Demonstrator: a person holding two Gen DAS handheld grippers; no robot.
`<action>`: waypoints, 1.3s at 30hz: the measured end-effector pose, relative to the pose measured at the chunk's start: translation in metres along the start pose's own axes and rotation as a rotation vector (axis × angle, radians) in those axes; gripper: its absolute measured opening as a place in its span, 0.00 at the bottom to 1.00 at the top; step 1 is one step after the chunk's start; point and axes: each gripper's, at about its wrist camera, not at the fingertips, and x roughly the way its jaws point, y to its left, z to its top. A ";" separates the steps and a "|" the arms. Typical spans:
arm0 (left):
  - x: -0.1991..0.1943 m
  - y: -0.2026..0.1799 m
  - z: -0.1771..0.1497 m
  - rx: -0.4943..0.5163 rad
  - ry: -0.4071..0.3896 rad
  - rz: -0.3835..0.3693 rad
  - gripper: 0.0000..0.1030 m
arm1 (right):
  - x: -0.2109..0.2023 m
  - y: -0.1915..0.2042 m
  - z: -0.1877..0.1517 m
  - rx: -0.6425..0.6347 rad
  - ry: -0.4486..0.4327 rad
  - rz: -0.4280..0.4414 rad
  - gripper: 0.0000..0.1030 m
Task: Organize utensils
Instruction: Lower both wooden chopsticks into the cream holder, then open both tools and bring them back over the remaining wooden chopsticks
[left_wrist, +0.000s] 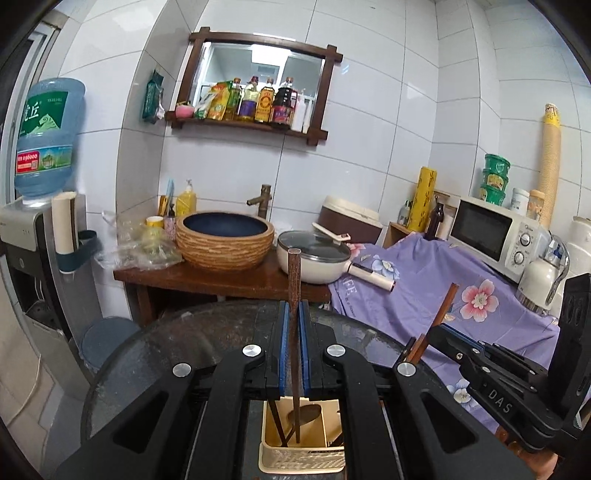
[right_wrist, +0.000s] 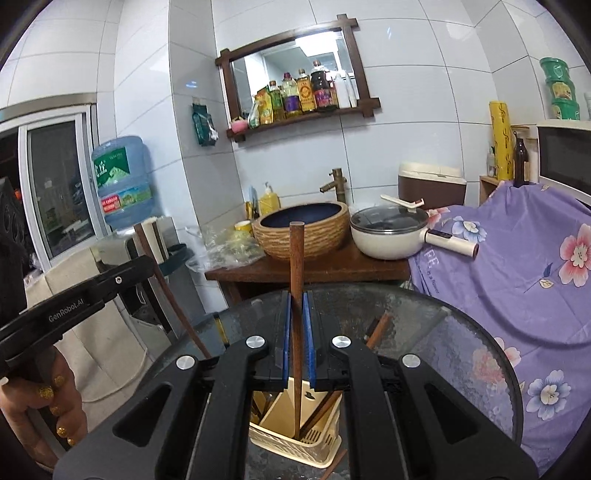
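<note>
In the left wrist view my left gripper (left_wrist: 294, 310) is shut on a dark patterned chopstick (left_wrist: 294, 273) that stands upright, its lower end down in the cream utensil holder (left_wrist: 299, 458). A spoon (left_wrist: 304, 413) and more sticks lie in that holder. My right gripper (left_wrist: 436, 334) shows at the right of this view with a brown chopstick (left_wrist: 445, 302). In the right wrist view my right gripper (right_wrist: 296, 299) is shut on that brown chopstick (right_wrist: 296, 258), whose tip reaches into the holder (right_wrist: 295, 446). My left gripper (right_wrist: 142, 267) enters that view from the left.
The holder stands on a round glass table (right_wrist: 461, 350). Behind it are a wooden stand (left_wrist: 207, 280) with a woven basin (left_wrist: 225, 240) and a lidded pan (left_wrist: 314, 258), a purple floral cloth (left_wrist: 424, 288), a microwave (left_wrist: 495, 232) and a water dispenser (left_wrist: 33, 229). A hand (right_wrist: 44, 406) holds the left gripper.
</note>
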 end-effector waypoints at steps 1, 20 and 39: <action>0.002 0.000 -0.004 0.001 0.007 0.001 0.05 | 0.003 0.000 -0.005 -0.003 0.006 -0.003 0.07; 0.039 0.013 -0.078 0.002 0.172 0.013 0.27 | 0.028 -0.014 -0.057 0.007 0.084 -0.018 0.10; 0.006 0.038 -0.159 -0.009 0.236 0.080 0.80 | -0.008 -0.013 -0.151 -0.033 0.208 -0.037 0.57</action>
